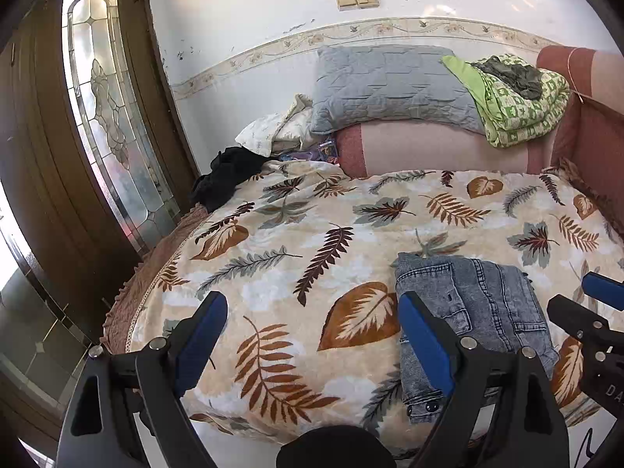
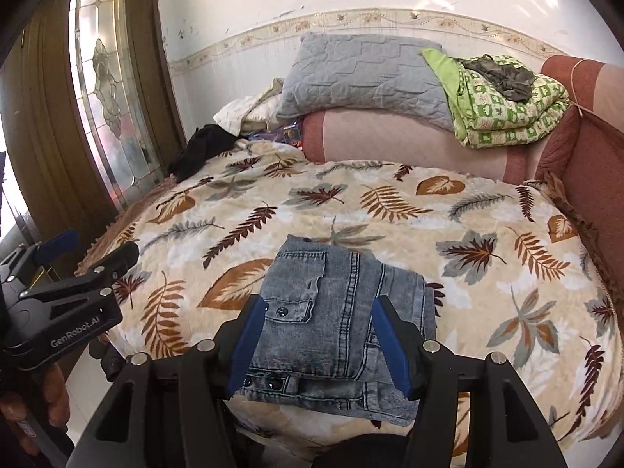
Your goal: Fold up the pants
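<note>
The pants (image 2: 331, 312) are blue-grey jeans folded into a compact stack with a buttoned pocket on top. They lie flat on the leaf-print blanket (image 2: 487, 214) near the bed's front edge. My right gripper (image 2: 319, 345) hovers just over the near half of the stack, its blue pads (image 2: 392, 351) apart and not squeezing the cloth. My left gripper (image 1: 314, 331) is wide open over bare blanket, with the jeans (image 1: 479, 304) just to the right of its right finger. The right gripper (image 1: 581, 304) shows at the right edge of the left wrist view. The left gripper (image 2: 89, 251) shows in a hand at the left of the right wrist view.
A grey pillow (image 1: 390, 85), a folded green quilt (image 1: 518, 97) and a pink bolster (image 1: 436, 148) are piled at the head of the bed. Black clothing (image 1: 226, 175) lies at the far left corner. A wooden door with a glass panel (image 1: 101, 117) stands to the left.
</note>
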`<action>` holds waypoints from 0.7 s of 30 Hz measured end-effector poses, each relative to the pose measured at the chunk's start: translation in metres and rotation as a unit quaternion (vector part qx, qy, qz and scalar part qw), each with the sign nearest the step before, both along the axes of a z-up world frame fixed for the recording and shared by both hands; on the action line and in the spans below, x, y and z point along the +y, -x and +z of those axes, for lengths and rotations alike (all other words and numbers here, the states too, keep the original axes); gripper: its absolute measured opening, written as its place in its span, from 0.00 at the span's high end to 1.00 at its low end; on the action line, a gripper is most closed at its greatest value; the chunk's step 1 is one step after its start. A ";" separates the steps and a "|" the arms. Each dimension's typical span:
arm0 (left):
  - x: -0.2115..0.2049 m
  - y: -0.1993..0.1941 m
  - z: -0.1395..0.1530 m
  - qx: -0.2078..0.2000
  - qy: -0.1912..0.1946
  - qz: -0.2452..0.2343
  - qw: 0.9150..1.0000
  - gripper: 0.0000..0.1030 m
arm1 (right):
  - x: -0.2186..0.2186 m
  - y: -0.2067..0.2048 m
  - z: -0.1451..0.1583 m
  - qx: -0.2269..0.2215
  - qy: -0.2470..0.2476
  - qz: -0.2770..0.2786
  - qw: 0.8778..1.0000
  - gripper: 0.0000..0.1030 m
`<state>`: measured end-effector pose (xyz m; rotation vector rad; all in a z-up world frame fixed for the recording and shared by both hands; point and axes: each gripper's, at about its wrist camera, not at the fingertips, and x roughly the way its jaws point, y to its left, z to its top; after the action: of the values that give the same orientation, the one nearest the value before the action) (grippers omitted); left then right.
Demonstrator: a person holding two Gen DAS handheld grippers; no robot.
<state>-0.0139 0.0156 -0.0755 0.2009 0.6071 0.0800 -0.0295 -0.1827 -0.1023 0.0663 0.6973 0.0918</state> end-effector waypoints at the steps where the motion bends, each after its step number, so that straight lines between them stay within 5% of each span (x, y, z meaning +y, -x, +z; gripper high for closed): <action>1: -0.001 0.000 -0.001 0.002 -0.002 -0.001 1.000 0.13 | 0.001 -0.001 -0.002 0.003 0.001 0.000 1.000 0.41; 21: -0.015 0.001 -0.004 0.012 -0.017 -0.024 0.999 0.13 | -0.010 -0.005 -0.015 0.021 -0.008 -0.011 1.000 0.41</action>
<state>-0.0153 0.0008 -0.0797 0.2497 0.6245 0.0408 -0.0241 -0.1925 -0.1173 0.0911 0.7373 0.0752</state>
